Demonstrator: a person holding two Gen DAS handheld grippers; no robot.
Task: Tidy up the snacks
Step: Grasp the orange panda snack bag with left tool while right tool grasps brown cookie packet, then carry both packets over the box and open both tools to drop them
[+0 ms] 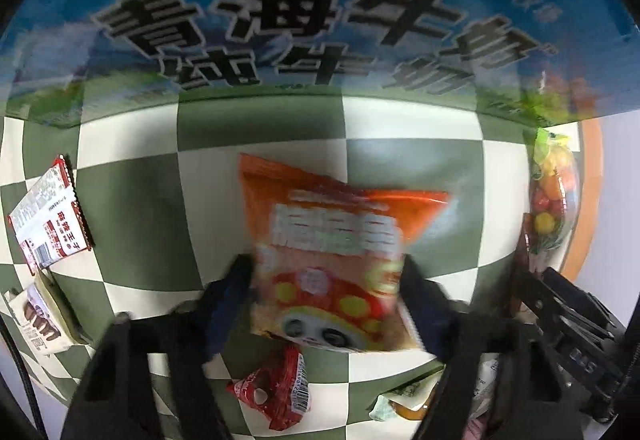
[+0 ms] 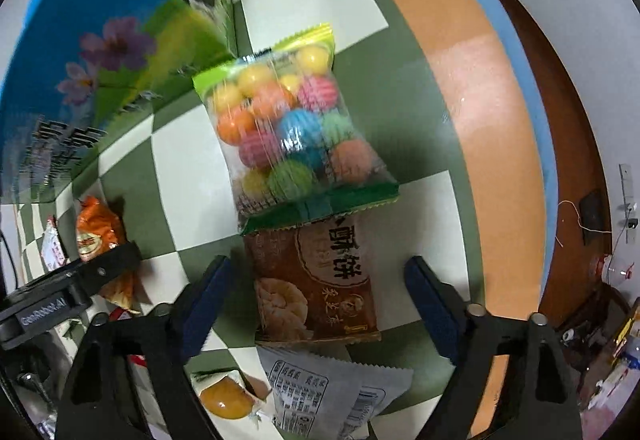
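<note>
My left gripper (image 1: 328, 272) is shut on an orange snack bag with a panda (image 1: 332, 240), held above the green-and-white checkered cloth (image 1: 140, 200). The bag also shows in the right wrist view (image 2: 100, 236). My right gripper (image 2: 316, 280) is open over a brown pastry packet (image 2: 316, 280) that lies between its fingers. A clear bag of coloured candy balls (image 2: 288, 128) lies just beyond the packet, overlapping its far end; it also shows in the left wrist view (image 1: 552, 196).
A blue milk carton box (image 1: 320, 12) stands at the back of the cloth. A red-and-white packet (image 1: 48, 216), a brown-and-white packet (image 1: 40, 320), a red wrapper (image 1: 276, 388), a grey packet (image 2: 320, 392) and a yellow jelly cup (image 2: 226, 396) lie around. An orange table edge (image 2: 460, 80) runs on the right.
</note>
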